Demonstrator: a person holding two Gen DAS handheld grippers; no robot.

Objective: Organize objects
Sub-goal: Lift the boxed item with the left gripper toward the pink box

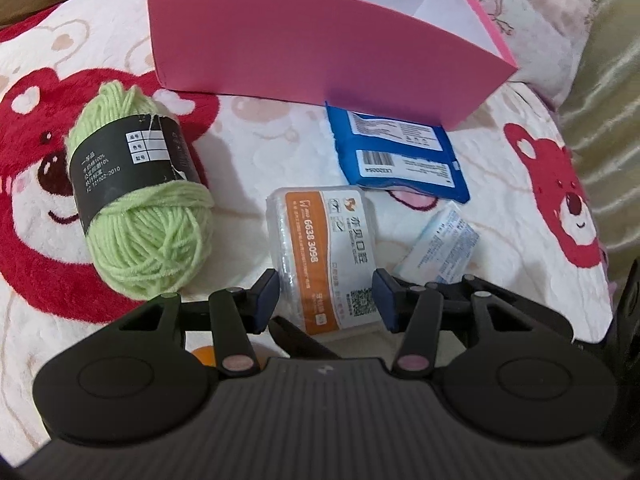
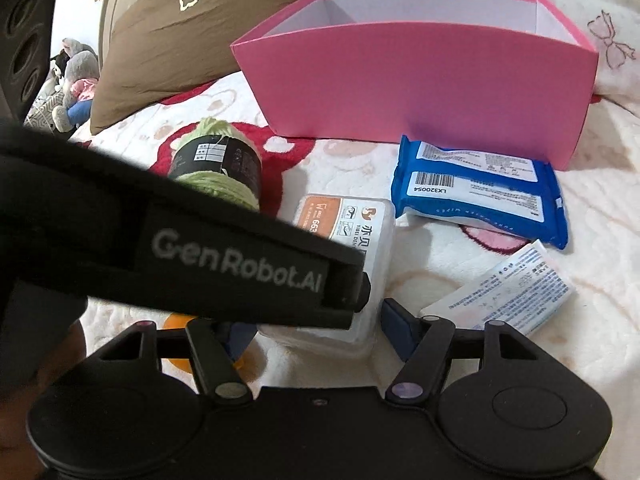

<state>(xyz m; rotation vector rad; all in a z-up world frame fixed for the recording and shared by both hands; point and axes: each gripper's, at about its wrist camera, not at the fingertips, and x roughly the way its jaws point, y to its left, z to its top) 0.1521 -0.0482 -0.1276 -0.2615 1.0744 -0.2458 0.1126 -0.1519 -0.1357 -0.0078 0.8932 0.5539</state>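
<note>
A clear plastic case with an orange and white label (image 1: 324, 256) lies on the bear-print blanket (image 1: 248, 152). My left gripper (image 1: 326, 300) is shut on it, its blue pads against the two long sides. In the right wrist view the left gripper's black body (image 2: 240, 256) crosses over the same case (image 2: 360, 236). My right gripper (image 2: 316, 334) stands open around the case's near end. Its right finger (image 2: 394, 332) is just clear of the case, and its left finger is mostly hidden. An open pink box (image 1: 300, 40) (image 2: 420, 80) stands behind.
A green yarn ball (image 1: 140, 200) (image 2: 224, 176) lies left of the case. A blue wipes packet (image 1: 400, 156) (image 2: 480, 196) and a white sachet (image 1: 440, 248) (image 2: 504, 296) lie to the right. Something orange (image 2: 180, 322) peeks out under the grippers. A brown pillow (image 2: 180, 40) sits far left.
</note>
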